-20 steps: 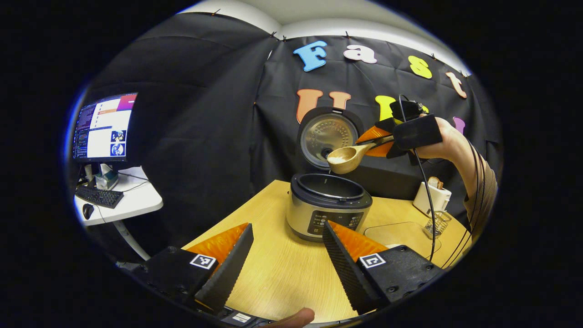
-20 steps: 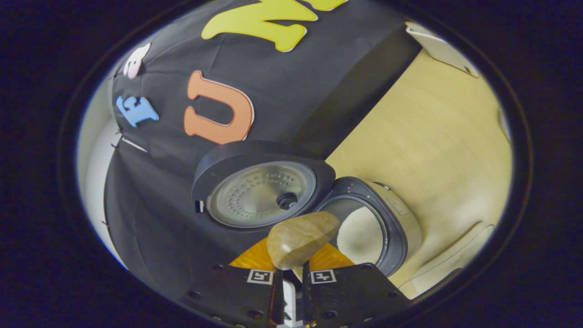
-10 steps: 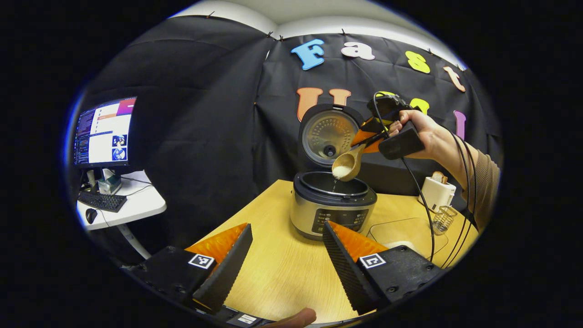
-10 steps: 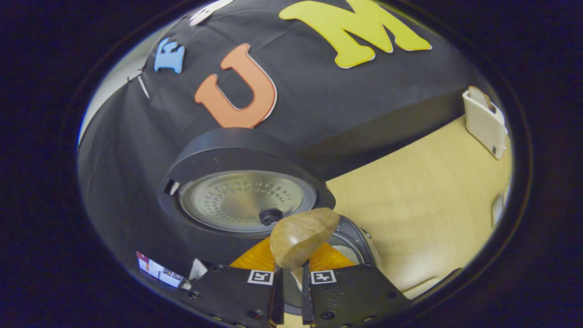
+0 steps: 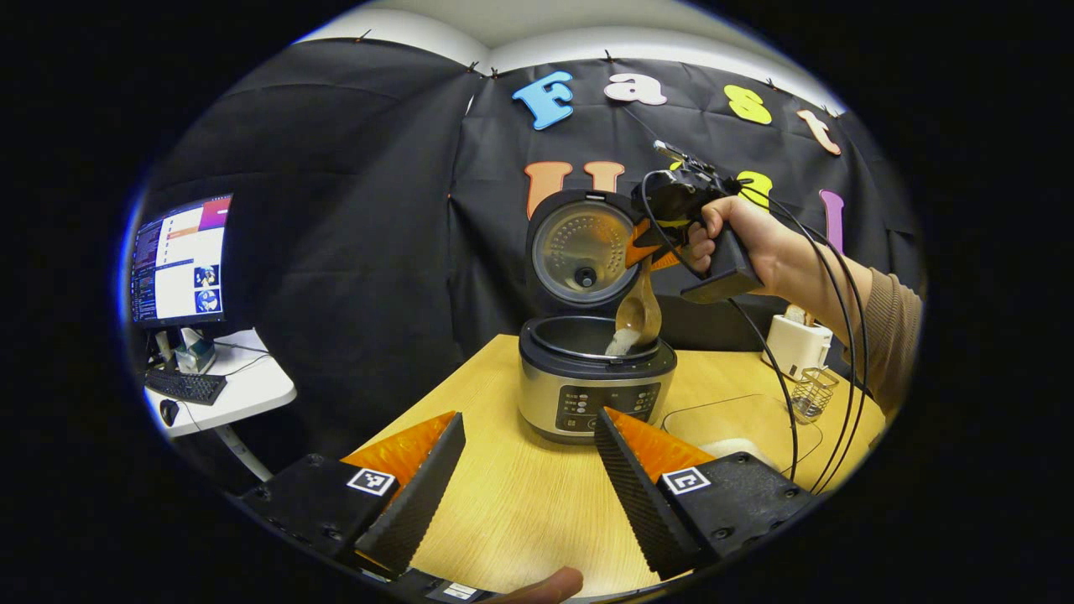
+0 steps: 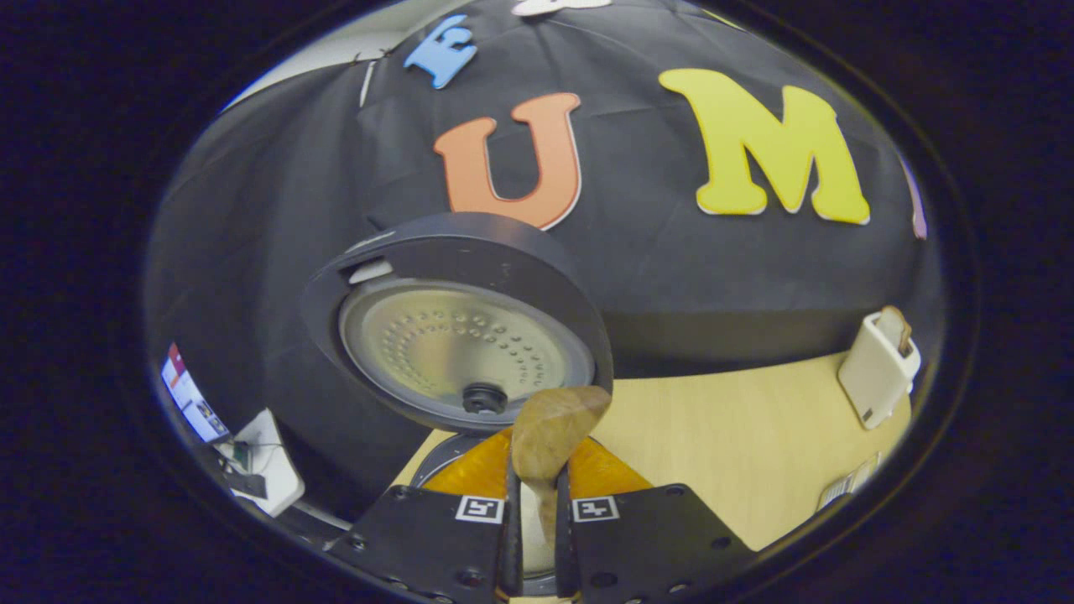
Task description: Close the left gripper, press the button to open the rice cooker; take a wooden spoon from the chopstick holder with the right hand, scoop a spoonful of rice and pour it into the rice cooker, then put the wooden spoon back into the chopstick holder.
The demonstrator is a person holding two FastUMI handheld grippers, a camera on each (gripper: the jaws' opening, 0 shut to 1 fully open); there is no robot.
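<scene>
The rice cooker (image 5: pixel 596 387) stands open on the wooden table (image 5: pixel 520 503), lid (image 5: pixel 581 252) raised, so the button step is done. Your right gripper (image 5: pixel 650 252) clamps the wooden spoon (image 5: pixel 638 312) by its handle, bowl tipped down over the pot, rice spilling in. Your left gripper (image 5: pixel 529 470) hangs wide apart, holding nothing. Left to do: return the spoon to the chopstick holder (image 5: pixel 811 394).

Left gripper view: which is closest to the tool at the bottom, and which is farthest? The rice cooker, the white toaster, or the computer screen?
1. Rice cooker, straight ahead on the wooden table, just past the left tool.
2. White toaster, back right by the booth wall.
3. Computer screen, far left, beyond the table on a separate white desk.
</scene>
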